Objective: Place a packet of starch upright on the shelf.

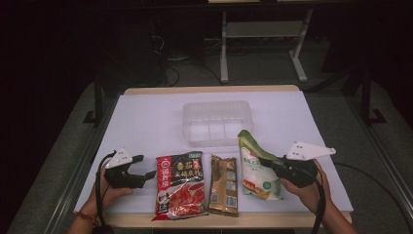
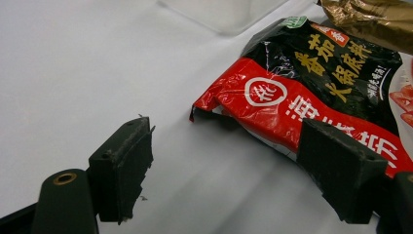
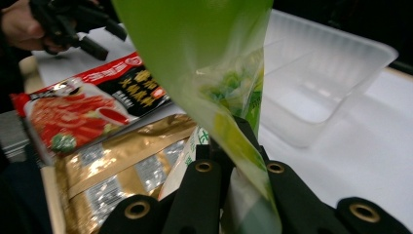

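Observation:
My right gripper (image 1: 267, 163) is shut on the side of a green and white pouch (image 1: 254, 170), whose far end stands tilted up off the white table. In the right gripper view the pouch (image 3: 204, 53) hangs pinched between the jaws of the gripper (image 3: 234, 139). A red and black sauce packet (image 1: 180, 185) and a gold packet (image 1: 224, 186) lie flat to its left. My left gripper (image 1: 144, 166) rests open just left of the red packet; in its own view the gripper (image 2: 231, 165) has bare table between the pads and the packet (image 2: 302, 92) behind the right pad.
A clear plastic tray (image 1: 190, 114) sits mid-table beyond the packets, its rim (image 3: 341, 36) near the raised pouch. The gold packet (image 3: 122, 161) and red packet (image 3: 87, 107) lie by the front edge. Table legs and cables stand on the dark floor behind.

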### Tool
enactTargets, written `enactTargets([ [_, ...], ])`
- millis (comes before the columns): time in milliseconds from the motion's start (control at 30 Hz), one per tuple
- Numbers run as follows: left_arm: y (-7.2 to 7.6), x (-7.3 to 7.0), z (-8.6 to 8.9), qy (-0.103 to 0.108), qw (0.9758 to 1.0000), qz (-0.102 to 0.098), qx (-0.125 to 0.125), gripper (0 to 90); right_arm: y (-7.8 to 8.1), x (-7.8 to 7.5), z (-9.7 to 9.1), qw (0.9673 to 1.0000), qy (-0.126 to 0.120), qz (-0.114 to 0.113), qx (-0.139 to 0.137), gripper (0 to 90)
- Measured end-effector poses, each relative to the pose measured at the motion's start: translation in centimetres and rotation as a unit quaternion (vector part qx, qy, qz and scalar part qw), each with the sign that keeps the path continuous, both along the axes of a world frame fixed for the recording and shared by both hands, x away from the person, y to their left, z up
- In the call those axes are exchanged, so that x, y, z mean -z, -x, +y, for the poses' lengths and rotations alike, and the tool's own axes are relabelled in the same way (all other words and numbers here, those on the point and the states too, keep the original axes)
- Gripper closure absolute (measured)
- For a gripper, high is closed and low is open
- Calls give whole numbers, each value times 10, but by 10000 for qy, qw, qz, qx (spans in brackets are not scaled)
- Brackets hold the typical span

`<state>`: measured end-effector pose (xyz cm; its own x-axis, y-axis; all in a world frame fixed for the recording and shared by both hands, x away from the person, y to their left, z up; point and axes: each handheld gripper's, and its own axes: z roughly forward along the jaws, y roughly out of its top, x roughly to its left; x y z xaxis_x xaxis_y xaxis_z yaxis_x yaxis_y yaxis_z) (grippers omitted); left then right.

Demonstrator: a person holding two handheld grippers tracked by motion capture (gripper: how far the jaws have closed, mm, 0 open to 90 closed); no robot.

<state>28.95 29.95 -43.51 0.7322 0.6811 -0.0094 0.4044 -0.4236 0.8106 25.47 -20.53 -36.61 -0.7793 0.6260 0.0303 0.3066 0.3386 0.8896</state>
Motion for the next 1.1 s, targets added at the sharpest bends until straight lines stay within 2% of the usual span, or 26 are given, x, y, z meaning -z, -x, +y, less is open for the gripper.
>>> enactTargets([
  [100,1,0,0,3,10000,-9,2,201,-2,-5,1,9998,70,-171,84,894],
  [467,0,0,0,33,10000,-1,7,201,-13,-18,8,9978,-38,-547,361,894],
  [600,1,-1,1,15,10000,-30,17,201,-19,-20,10,9967,-76,-657,475,894],
  [767,2,-2,3,156,9998,-82,28,198,-24,-25,14,9954,-65,-792,542,894],
  [833,2,-2,3,146,9998,-115,-16,193,-26,-26,17,9949,-77,-829,574,894],
  [1100,2,-1,2,135,9999,-62,23,191,-39,-32,25,9934,-72,-936,659,894],
])
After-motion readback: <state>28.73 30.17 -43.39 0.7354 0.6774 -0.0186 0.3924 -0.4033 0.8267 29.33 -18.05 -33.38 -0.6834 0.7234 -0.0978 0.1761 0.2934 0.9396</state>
